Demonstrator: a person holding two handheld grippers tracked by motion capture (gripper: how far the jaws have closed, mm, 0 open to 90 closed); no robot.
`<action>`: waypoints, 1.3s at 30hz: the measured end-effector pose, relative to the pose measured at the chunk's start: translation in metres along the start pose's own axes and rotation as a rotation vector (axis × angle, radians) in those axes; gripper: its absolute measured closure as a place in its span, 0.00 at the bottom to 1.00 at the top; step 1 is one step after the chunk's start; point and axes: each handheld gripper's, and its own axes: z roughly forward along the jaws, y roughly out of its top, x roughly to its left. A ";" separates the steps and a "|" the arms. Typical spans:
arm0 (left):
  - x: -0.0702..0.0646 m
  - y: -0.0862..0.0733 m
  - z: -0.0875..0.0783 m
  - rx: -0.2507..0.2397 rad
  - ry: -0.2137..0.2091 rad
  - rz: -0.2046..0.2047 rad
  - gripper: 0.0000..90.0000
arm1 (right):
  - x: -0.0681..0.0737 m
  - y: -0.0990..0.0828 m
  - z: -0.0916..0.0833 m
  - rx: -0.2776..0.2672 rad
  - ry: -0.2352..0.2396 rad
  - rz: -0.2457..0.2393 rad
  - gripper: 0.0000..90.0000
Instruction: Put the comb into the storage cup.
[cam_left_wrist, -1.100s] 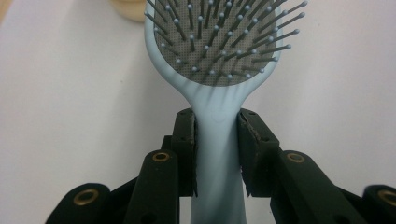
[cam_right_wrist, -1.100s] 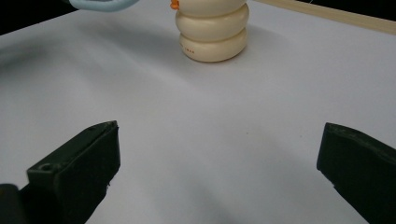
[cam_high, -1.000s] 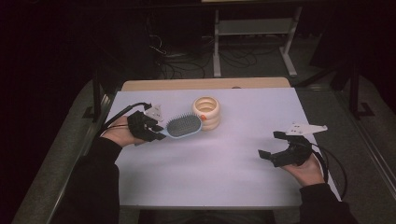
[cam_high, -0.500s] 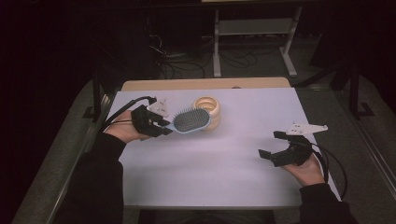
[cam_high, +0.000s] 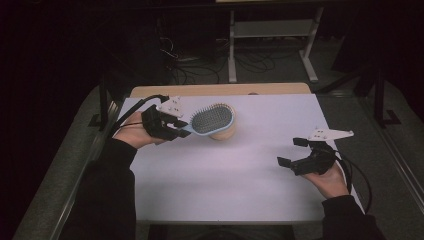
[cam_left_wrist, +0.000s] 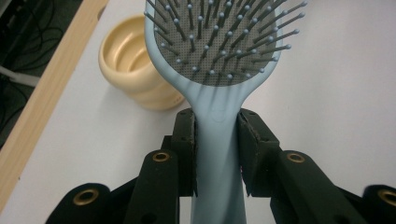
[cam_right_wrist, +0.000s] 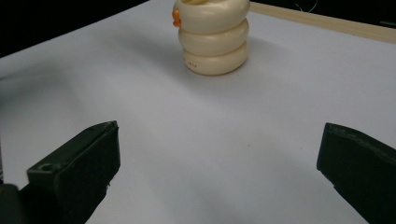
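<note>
left gripper (cam_left_wrist: 217, 140) clamped on hairbrush (cam_left_wrist: 219, 70) handle, bristles up, head over cup (cam_left_wrist: 133, 70), right gripper (cam_right_wrist: 219, 158) wide open

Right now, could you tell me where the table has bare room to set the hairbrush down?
The widest bare patch is the middle of the white table top, between the cup and the right tool. The near edge is bare too. It is crowded at the far left, where the left tool holds the hairbrush above the cup.

The hairbrush (cam_left_wrist: 219, 107) clamped in my left gripper (cam_left_wrist: 217, 154) is pale blue, its grey pad dotted with fine holes and grey bristles tipped in light blue. The ribbed cup (cam_right_wrist: 214, 39) is cream-yellow with an orange spot near its rim. My jaws are black; the table (cam_high: 240, 180) is pale lavender-white, edged in light wood.
</note>
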 end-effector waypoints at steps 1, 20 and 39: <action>-0.001 0.002 -0.001 -0.006 0.004 0.004 0.78 | 0.000 0.002 -0.001 -0.004 0.005 0.004 0.00; -0.003 0.021 -0.004 -0.071 0.043 0.021 0.78 | 0.007 0.045 -0.003 -0.033 0.058 -0.033 0.00; -0.004 0.045 -0.002 -0.127 0.055 0.051 0.78 | 0.014 0.088 0.013 -0.037 0.134 -0.043 0.00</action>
